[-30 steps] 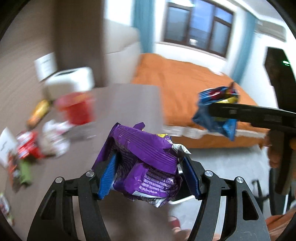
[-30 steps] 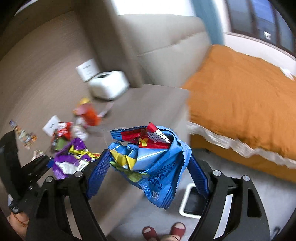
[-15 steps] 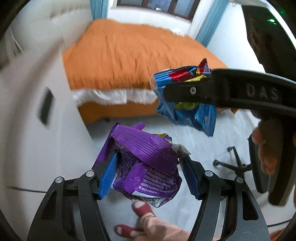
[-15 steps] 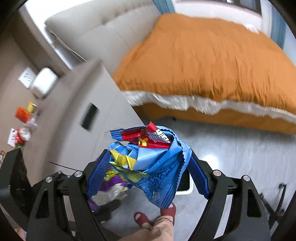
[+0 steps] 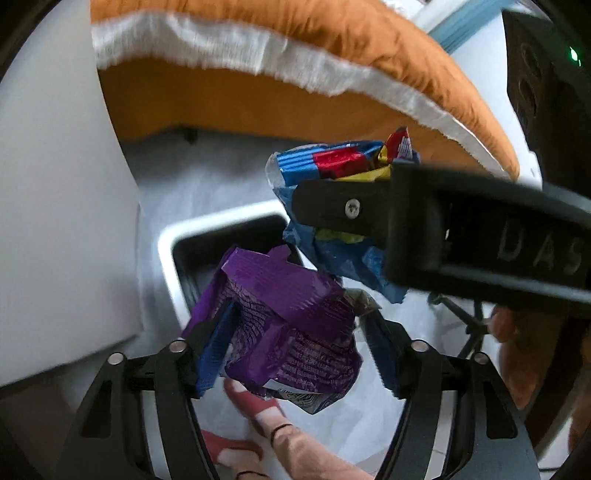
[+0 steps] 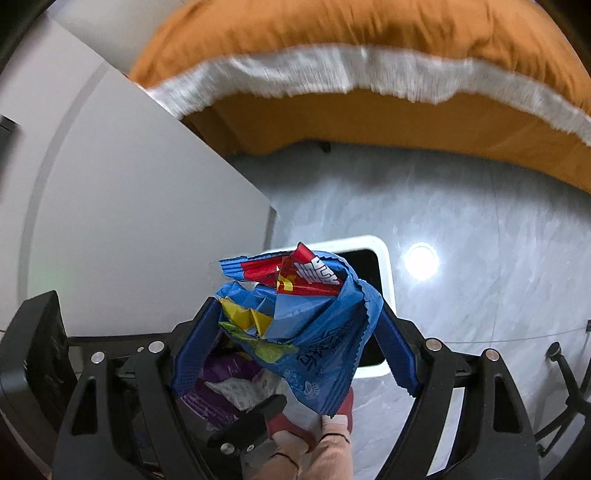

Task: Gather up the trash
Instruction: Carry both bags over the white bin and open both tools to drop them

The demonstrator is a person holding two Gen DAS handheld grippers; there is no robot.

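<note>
wrappers: one purple wrapper (image 5: 288, 332), one blue wrapper (image 6: 306, 325), one bin (image 6: 384, 258).

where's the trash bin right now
In the right wrist view the white-rimmed trash bin stands on the grey floor, just beyond the blue wrapper, beside the white cabinet.

A bed (image 6: 369, 33) with an orange cover is seen above a shiny grey floor (image 6: 461, 206), beside a white cabinet (image 6: 129, 221).

two crumpled wrappers: one purple wrapper (image 5: 284, 332); one blue wrapper (image 6: 306, 325); one white bin (image 6: 384, 258)
</note>
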